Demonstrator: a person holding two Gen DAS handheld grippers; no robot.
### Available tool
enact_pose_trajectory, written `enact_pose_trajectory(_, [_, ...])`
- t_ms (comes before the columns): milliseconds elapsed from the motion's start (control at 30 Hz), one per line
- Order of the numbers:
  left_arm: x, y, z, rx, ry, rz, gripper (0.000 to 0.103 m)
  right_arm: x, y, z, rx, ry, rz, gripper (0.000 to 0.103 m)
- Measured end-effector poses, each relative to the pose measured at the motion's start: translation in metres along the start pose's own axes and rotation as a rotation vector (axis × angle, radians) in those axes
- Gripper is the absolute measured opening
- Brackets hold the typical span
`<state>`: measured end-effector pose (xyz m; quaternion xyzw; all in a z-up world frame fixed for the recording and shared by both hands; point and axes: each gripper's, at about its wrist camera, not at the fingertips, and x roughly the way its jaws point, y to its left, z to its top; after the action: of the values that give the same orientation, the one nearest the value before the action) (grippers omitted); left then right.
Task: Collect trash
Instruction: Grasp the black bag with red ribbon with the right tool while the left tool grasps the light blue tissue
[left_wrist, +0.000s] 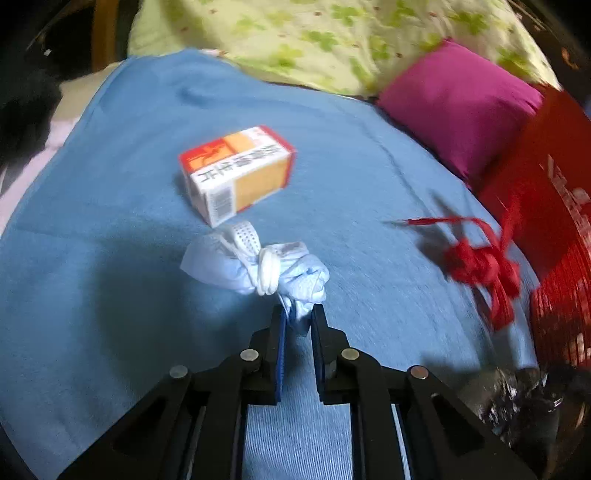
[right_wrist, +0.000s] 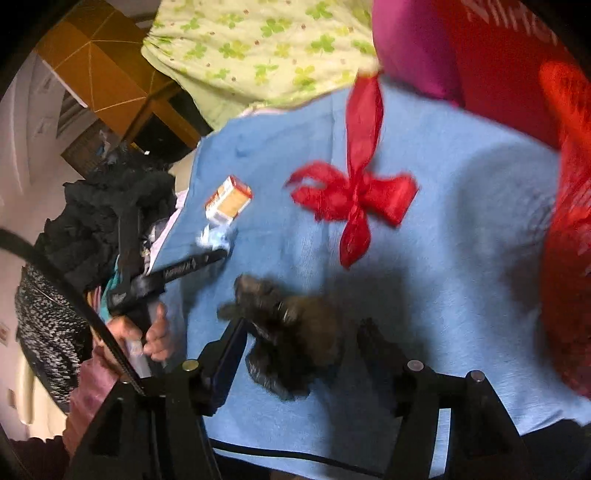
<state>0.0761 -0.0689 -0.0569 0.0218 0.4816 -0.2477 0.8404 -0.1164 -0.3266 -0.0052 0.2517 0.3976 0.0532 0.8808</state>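
The left claw is pinching the lower tail of a crumpled pale-blue face mask, which is knotted round with its own white ear loop and sitting on the blue blanket of the bed. Just beyond the mask, at about 11 o'clock from it, a small white, orange and red medicine box is lying on its side, nearly touching the wad.

Out at 3 o'clock in the left wrist view, a red ribbon bow is lying on the blanket, beside a red bag. A magenta cushion is resting at 1 o'clock, against a green clover-print quilt bunched along the top.

The right claw is standing spread wide, its fingers either side of a dark crumpled bag; the left finger is touching the bag's edge, while the right finger is apart from it. In this view the bow is lying at 12 o'clock from the bag, and the box and mask are at 10 o'clock, with the left claw reaching in on them, held by the person's hand.
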Motion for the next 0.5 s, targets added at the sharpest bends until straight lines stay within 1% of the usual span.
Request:
enact_pose_trajectory(100, [-0.010,-0.004,-0.006,0.036,-0.006,-0.008,0.014,-0.010,0.011,0.021,-0.042,-0.086,-0.053,0.067])
enact_pose_trajectory(167, [-0.017,-0.003,-0.009,0.047,-0.012,-0.013,0.014,-0.004,0.017,0.036,-0.072,-0.121,-0.098,0.067])
enact_pose_trajectory(233, [-0.024,-0.004,-0.012,0.053,-0.020,-0.008,0.014,0.012,0.021,0.054,-0.113,-0.146,-0.166,0.067])
enact_pose_trajectory(333, [-0.037,0.004,-0.016,0.041,-0.034,-0.007,0.014,0.050,0.016,0.075,-0.157,-0.101,-0.251,0.067])
enact_pose_trajectory(400, [-0.041,0.006,-0.016,0.036,-0.041,-0.007,0.014,0.072,0.012,0.082,-0.177,-0.066,-0.286,0.067])
enact_pose_trajectory(433, [-0.043,0.006,-0.016,0.041,-0.047,-0.004,0.014,0.086,0.010,0.085,-0.202,-0.034,-0.309,0.067])
enact_pose_trajectory(467, [-0.043,0.007,-0.015,0.046,-0.049,-0.002,0.014,0.102,0.008,0.087,-0.226,0.031,-0.325,0.067])
enact_pose_trajectory(500, [-0.041,0.005,-0.014,0.049,-0.050,-0.002,0.014,0.112,0.005,0.086,-0.238,0.073,-0.337,0.067])
